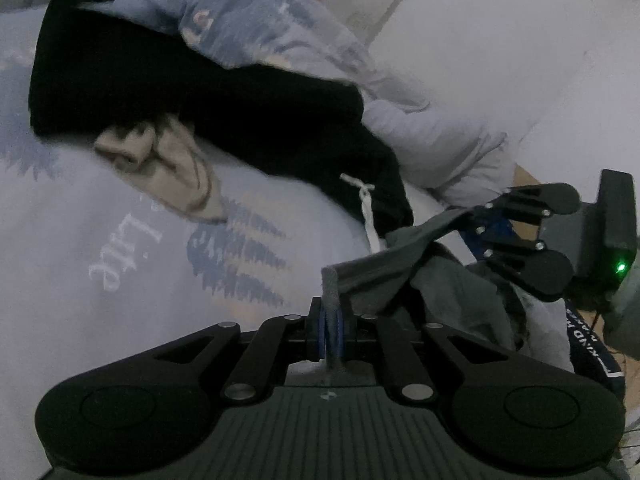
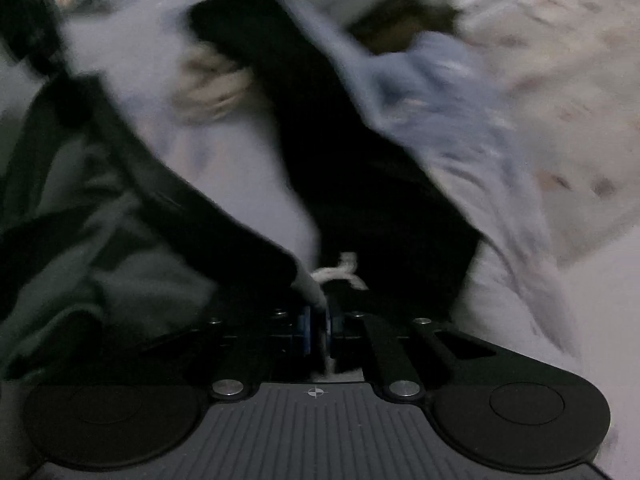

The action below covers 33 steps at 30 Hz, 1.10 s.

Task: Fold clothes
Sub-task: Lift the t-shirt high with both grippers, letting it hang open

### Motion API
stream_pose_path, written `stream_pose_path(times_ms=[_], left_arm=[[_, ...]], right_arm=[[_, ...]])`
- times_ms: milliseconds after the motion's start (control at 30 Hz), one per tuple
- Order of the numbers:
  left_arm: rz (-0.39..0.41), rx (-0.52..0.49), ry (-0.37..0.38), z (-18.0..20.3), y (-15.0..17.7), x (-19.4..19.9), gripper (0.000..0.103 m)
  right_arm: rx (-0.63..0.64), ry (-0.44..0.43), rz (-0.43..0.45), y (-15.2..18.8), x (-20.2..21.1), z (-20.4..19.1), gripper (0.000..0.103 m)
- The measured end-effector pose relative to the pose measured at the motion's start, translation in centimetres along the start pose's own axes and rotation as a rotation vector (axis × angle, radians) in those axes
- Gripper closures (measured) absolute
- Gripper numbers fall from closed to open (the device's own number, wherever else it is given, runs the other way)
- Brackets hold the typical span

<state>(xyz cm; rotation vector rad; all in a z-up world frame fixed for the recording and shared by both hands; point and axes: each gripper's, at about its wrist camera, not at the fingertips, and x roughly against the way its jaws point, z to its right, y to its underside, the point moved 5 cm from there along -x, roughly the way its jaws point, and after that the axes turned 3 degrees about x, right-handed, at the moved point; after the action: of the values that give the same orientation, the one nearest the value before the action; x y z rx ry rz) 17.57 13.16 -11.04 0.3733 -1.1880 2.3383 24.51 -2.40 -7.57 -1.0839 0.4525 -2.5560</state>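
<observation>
From my left wrist camera I see the left gripper point(image 1: 330, 330) clenched on a corner of the grey garment point(image 1: 400, 268), the cloth pinched between its blue pads point(image 1: 339, 328) and standing up just above them. The grey garment stretches away to the right, where the right gripper point(image 1: 486, 226) comes in from the edge and meets the same cloth; I cannot tell from this side how its jaws stand. Beyond lie black trousers point(image 1: 208, 92) across a pale bedspread point(image 1: 100, 300) with blue printed trees, a white drawstring point(image 1: 366, 210) hanging from their waist. A beige cloth point(image 1: 168, 160) sits bunched against the black trousers, and a light blue patterned garment point(image 1: 256, 16) lies behind them. From my right wrist camera, badly blurred, the right gripper point(image 2: 318, 330) has its jaws drawn together on a pale strip of fabric, apparently an edge of the grey garment point(image 2: 92, 216), which trails away to the left. The drawstring point(image 2: 340, 272) lies just ahead of the tips, on the black trousers point(image 2: 320, 140). The light blue garment point(image 2: 448, 112) spreads to the right.
</observation>
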Motion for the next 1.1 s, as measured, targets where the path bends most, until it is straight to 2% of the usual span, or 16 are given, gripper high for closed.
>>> stream_pose_path(times_ms=[167, 367, 633, 733, 833, 1100], left_arm=[[0.110, -0.080, 0.020, 3.1, -2.1, 2.3, 0.094], [0.249, -0.222, 0.013, 8.5, -5.2, 5.5, 0.094], [0.438, -0.399, 0.042, 18.7, -12.0, 13.0, 0.094], [0.504, -0.448, 0.063, 22.7, -14.5, 16.4, 0.094], [0.558, -0.504, 0.074, 26.2, -16.1, 19.6, 0.094], [0.643, -0.603, 0.101, 32.3, -18.0, 26.3, 0.094]], right_arm=[[-0.247, 0.151, 0.075, -0.3, 4.9, 2.7, 0.095], [-0.509, 0.347, 0.237, -1.2, 14.0, 6.6, 0.096], [-0.631, 0.541, 0.373, -1.3, 25.8, 10.9, 0.095], [-0.675, 0.586, 0.443, -1.4, 30.8, 12.6, 0.095], [-0.760, 0.583, 0.531, -1.4, 35.6, 14.6, 0.095], [-0.756, 0.616, 0.692, -1.8, 45.9, 16.9, 0.095]])
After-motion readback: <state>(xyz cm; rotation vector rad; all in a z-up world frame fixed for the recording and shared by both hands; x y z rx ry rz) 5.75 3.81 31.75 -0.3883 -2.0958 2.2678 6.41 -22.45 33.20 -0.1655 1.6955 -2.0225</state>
